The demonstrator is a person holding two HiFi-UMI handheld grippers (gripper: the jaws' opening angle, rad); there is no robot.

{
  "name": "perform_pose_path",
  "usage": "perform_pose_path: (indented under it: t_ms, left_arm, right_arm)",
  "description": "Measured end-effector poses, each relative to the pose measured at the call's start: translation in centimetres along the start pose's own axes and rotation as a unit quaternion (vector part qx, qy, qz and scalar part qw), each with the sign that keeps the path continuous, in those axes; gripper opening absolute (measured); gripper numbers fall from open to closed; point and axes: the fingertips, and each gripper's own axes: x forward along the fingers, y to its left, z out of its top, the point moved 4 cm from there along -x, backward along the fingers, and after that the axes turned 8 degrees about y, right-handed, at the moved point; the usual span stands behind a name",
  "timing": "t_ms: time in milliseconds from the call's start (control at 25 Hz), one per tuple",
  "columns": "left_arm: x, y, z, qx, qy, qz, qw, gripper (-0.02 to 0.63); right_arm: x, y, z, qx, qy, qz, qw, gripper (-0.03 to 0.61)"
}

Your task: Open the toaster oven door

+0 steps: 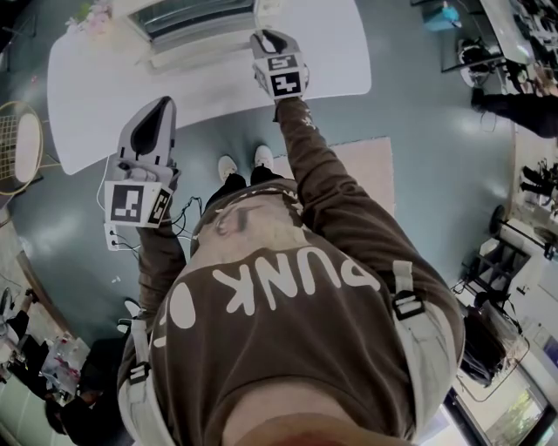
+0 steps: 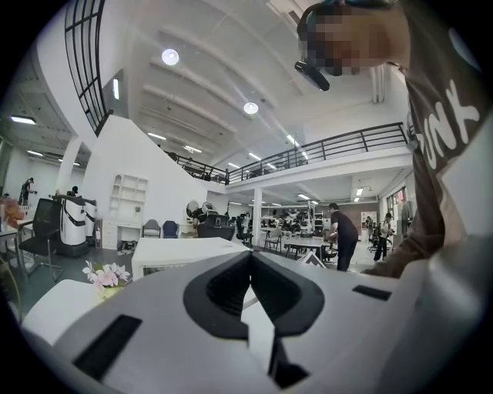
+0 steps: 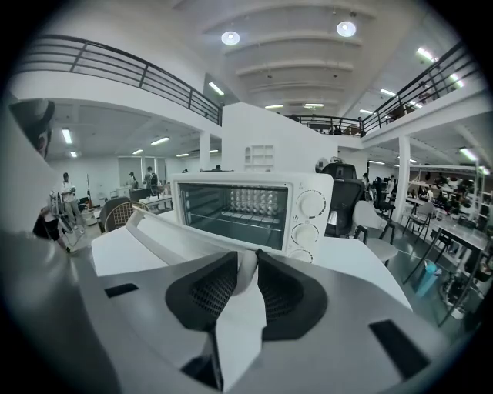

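A white toaster oven (image 3: 254, 208) stands on the white table (image 1: 331, 52); its glass door (image 3: 154, 242) hangs down toward me and the rack inside shows. The door's handle bar (image 3: 166, 225) runs along the lowered edge and ends between the jaws of my right gripper (image 3: 246, 255), which press on it. In the head view my right gripper (image 1: 266, 38) reaches to the front right corner of the toaster oven (image 1: 196, 17). My left gripper (image 1: 159, 109) hovers over the table's near left edge, away from the oven. In its own view my left gripper (image 2: 250, 255) has its tips together and holds nothing.
A small vase of pink flowers (image 1: 91, 16) stands at the table's back left. A round mesh chair back (image 1: 17, 148) is left of the table. A power strip (image 1: 118, 235) with cables lies on the floor, and a pink rug (image 1: 366, 174) lies to the right.
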Motion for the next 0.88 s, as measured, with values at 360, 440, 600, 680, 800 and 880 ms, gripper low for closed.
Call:
perform_pose_path:
  t_ms: [360,440,600,680,800,880]
  left_arm:
    - [0.3,-0.2,-1.3,-0.003,0.007,-0.008,0.9999,0.003]
    - [0.4,-0.3,-1.5,-0.004,0.011,-0.009,0.9999,0.003]
    - [0.2,-0.4,-1.5,-0.003,0.015,-0.005,0.9999,0.003]
    - [0.1,-0.5,-1.5,-0.004,0.017,-0.002,0.9999,0.003]
    - [-0.1,-0.7,-1.6,-0.004,0.019,0.001,0.9998,0.003]
    - [-0.2,-0.7,-1.6,-0.004,0.021,0.003,0.9998,0.003]
  right_arm:
    - [0.8,1.5,-5.9,0.015,0.043,0.018,0.999,0.109]
    - [1.2,1.7,-7.7,0.023,0.060,0.025,0.998,0.112]
    - [2.3,1.9,-10.5,0.031,0.073,0.027,0.997,0.109]
    - [2.6,1.9,-11.5,0.041,0.087,0.031,0.995,0.104]
    - [3.0,1.9,-12.9,0.058,0.097,0.033,0.993,0.104]
    - [3.3,1.9,-13.5,0.064,0.095,0.032,0.993,0.104]
